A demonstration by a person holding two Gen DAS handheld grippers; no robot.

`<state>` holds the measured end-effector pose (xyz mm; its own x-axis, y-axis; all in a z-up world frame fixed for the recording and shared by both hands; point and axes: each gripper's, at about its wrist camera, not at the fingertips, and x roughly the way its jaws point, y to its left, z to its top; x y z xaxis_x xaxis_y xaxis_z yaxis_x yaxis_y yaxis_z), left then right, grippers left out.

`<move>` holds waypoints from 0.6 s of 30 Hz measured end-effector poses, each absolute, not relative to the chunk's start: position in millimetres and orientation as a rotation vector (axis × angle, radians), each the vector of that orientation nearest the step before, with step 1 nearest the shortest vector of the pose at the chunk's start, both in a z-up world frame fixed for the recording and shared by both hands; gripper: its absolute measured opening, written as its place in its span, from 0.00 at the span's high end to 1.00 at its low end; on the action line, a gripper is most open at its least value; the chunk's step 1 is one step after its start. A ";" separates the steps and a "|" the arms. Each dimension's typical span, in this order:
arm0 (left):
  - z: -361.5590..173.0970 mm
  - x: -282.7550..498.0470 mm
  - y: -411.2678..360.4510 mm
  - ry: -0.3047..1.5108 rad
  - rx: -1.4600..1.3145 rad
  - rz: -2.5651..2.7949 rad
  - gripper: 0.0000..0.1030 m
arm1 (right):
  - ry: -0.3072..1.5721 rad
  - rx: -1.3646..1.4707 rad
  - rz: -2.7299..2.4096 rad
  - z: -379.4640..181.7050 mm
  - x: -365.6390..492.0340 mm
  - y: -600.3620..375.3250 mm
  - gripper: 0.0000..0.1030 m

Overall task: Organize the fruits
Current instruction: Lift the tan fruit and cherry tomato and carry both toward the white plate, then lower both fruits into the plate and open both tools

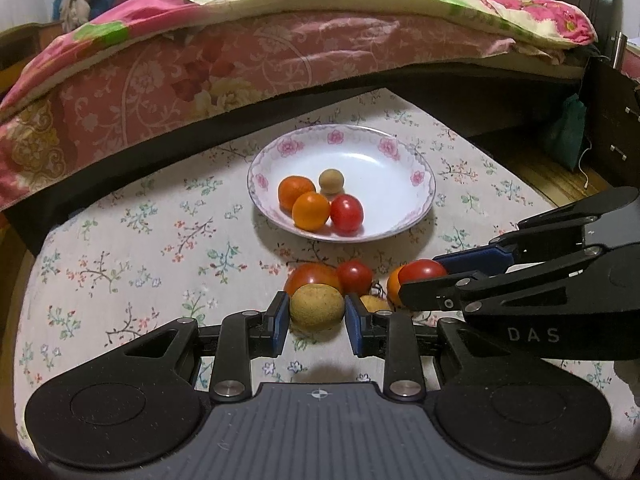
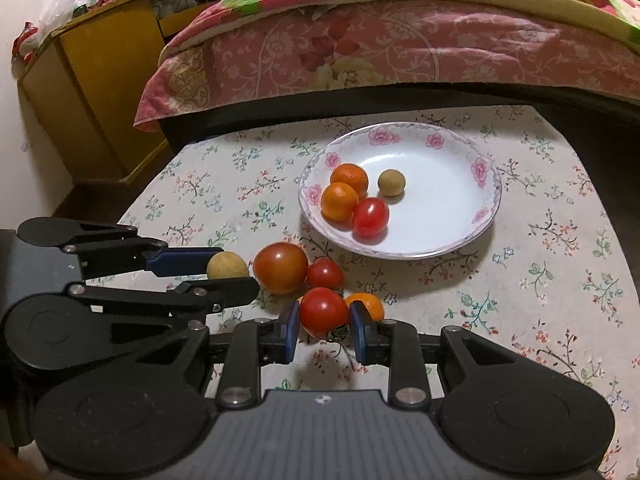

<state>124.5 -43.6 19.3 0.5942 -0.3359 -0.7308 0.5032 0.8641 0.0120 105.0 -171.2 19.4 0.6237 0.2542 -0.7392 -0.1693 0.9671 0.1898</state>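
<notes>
Fruit sorting partly done: four pieces in the plate, a cluster left on the cloth.

In the plate (image 2: 486, 216) are seen two oranges (image 2: 344, 190), a small red tomato (image 2: 371, 216) and a tan round fruit (image 2: 391, 182). Still on the tablecloth (image 2: 540, 280): a large tomato (image 2: 281, 267), a smaller tomato (image 2: 325, 274), an orange (image 2: 367, 305), and two pieces being taken up. The left gripper (image 1: 317, 314) is closed to the width of a tan fruit (image 1: 317, 306), pads seemingly touching it. The right gripper (image 2: 325, 322) is likewise set about a red tomato (image 2: 323, 312), judged gripped or nearly so; neither is seen lifted.
</notes>
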 end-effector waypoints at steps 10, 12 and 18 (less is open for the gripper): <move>30.3 143.4 -53.9 0.754 0.210 -0.493 0.64 | 0.825 0.138 0.208 29.2 118.8 -184.5 0.74; 33.3 148.8 -57.8 0.741 0.209 -0.496 0.64 | 0.809 0.142 0.194 32.7 122.4 -188.2 0.74; 35.7 169.5 -70.3 0.727 0.195 -0.498 0.65 | 0.776 0.167 0.165 37.9 138.0 -203.1 0.74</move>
